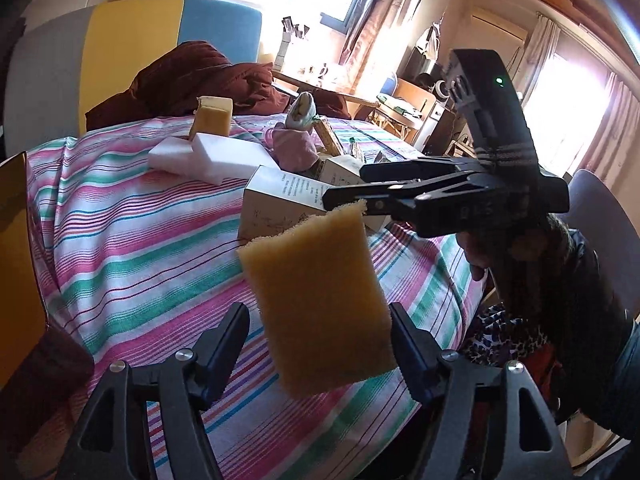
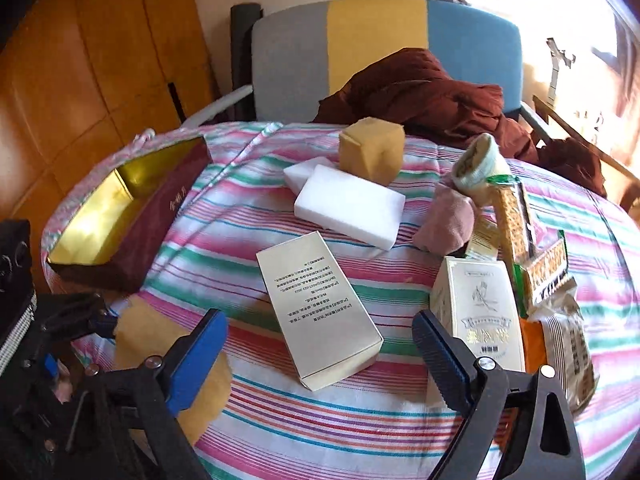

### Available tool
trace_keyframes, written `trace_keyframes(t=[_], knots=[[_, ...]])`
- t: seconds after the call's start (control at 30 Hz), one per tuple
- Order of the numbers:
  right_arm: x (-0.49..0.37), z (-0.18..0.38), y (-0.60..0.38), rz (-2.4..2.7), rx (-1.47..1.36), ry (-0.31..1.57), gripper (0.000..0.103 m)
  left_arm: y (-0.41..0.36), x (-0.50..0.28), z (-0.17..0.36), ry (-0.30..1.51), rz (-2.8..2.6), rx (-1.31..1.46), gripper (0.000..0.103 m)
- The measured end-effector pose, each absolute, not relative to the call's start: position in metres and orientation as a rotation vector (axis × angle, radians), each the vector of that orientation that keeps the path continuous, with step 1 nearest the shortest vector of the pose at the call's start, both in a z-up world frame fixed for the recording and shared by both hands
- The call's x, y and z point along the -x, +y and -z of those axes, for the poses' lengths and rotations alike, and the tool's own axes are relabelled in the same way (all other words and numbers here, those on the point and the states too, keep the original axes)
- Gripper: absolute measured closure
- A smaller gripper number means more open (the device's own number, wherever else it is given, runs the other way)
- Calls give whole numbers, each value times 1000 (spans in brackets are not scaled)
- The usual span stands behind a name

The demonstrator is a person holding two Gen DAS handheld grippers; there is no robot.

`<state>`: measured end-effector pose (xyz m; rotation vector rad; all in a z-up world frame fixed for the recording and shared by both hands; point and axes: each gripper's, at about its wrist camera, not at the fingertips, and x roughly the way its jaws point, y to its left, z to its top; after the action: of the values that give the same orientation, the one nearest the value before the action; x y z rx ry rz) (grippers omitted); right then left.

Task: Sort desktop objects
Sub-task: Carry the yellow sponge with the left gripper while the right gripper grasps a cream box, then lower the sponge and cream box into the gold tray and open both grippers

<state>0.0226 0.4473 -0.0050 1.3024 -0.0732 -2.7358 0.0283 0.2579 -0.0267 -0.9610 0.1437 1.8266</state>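
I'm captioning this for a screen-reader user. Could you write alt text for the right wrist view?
The right gripper, jaws open, hovers over a striped tablecloth, facing a cream carton. At lower left the left gripper holds a yellow sponge. Beyond lie white blocks and an open gold-lined box.

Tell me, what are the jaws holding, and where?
The left gripper holds the yellow sponge, its jaws pressing the sponge's two long sides. The right gripper is open and holds nothing.

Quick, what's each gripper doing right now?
Left gripper: fingers spread around the sponge; grip unclear.
Right gripper: cannot tell; views disagree.
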Motion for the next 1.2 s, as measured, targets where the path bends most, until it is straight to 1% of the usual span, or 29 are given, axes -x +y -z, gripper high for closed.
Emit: trace_keyframes(t=[0.1, 0.13, 0.17, 0.2, 0.27, 0.3, 0.37, 0.47, 0.67, 1.0, 1.2], knots=[[-12, 16, 441, 2663, -1366, 31, 13, 257, -27, 28, 137, -1815, 984, 31], [-9, 20, 439, 2643, -1383, 61, 18, 256, -25, 29, 131, -1813, 992, 31], [-8, 24, 437, 2634, -1392, 81, 25, 255, -24, 30, 125, -1811, 1000, 31], [-7, 27, 435, 2625, -1401, 101, 29, 253, -23, 30, 120, -1811, 1007, 31], [-8, 32, 432, 2620, -1409, 122, 49, 250, -21, 29, 112, -1819, 1010, 32], [-10, 33, 430, 2623, -1408, 126, 49, 248, -21, 29, 106, -1823, 1011, 32], [-15, 34, 427, 2637, -1398, 119, 52, 244, -19, 29, 89, -1831, 1014, 34], [-25, 32, 420, 2671, -1396, 112, 52, 241, -17, 28, 60, -1835, 1021, 43], [-41, 30, 413, 2752, -1378, 30, 53, 232, -24, 22, 34, -1861, 1002, 50], [-65, -6, 409, 2857, -1174, -183, 52, 189, -23, -9, -41, -1988, 916, 51], [-40, -32, 374, 2832, -1039, -220, 52, 128, -2, -32, -87, -2187, 888, 51]])
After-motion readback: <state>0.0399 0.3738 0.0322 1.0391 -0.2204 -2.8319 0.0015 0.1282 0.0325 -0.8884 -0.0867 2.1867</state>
